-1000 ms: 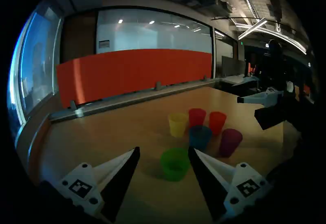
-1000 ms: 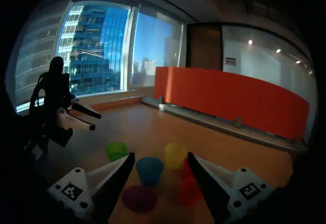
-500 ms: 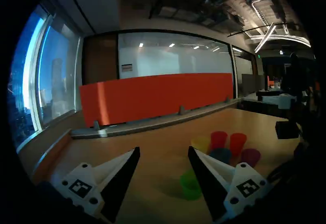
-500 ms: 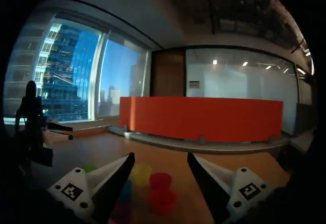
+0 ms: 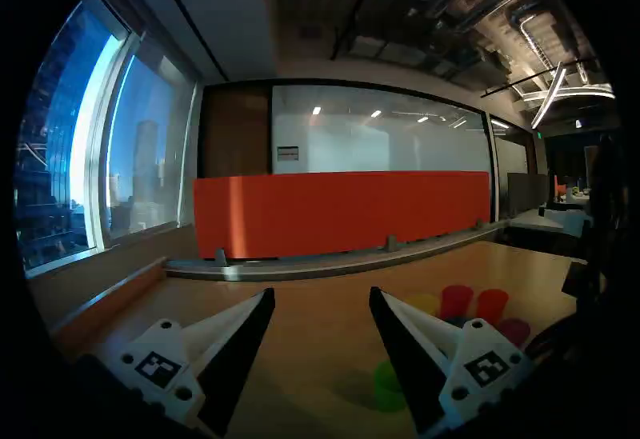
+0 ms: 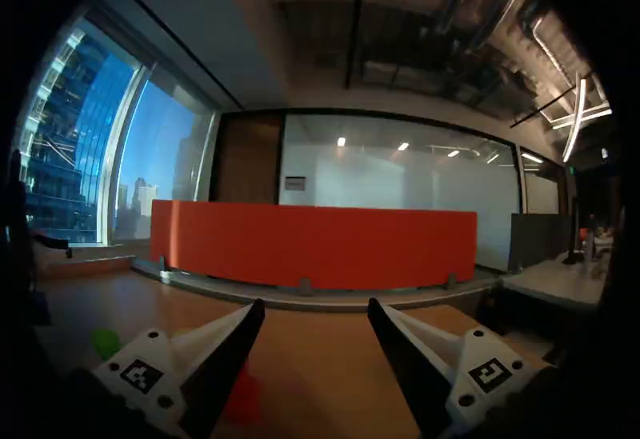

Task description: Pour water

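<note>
An orange partition [image 5: 344, 211] is running along the far edge of a wooden table [image 5: 320, 335], with tall windows [image 5: 96, 175] glowing blue to one side.

In the left gripper view, the left tongs [image 5: 320, 293] are hanging apart over bare wood and gripping nothing. They are pointing nearly level across the table rather than down at the cups, so no grasp looks under way. The green cup [image 5: 390, 387] is sitting low, just beside the right-hand finger and partly hidden by it. Farther off, the yellow cup [image 5: 424, 305], red cup [image 5: 457, 301], orange cup [image 5: 491, 305] and purple cup [image 5: 514, 331] are standing upright in a tight cluster. It is too dim to tell whether any of them is holding water.

In the right gripper view, the right tongs [image 6: 315, 305] are likewise standing apart and empty, facing the partition [image 6: 312, 247]. A green cup [image 6: 104, 343] is showing near the left edge, and a red cup [image 6: 242, 397] is peeking out behind the left-hand finger. The close packing is likely making a clean single-cup pick awkward.
</note>
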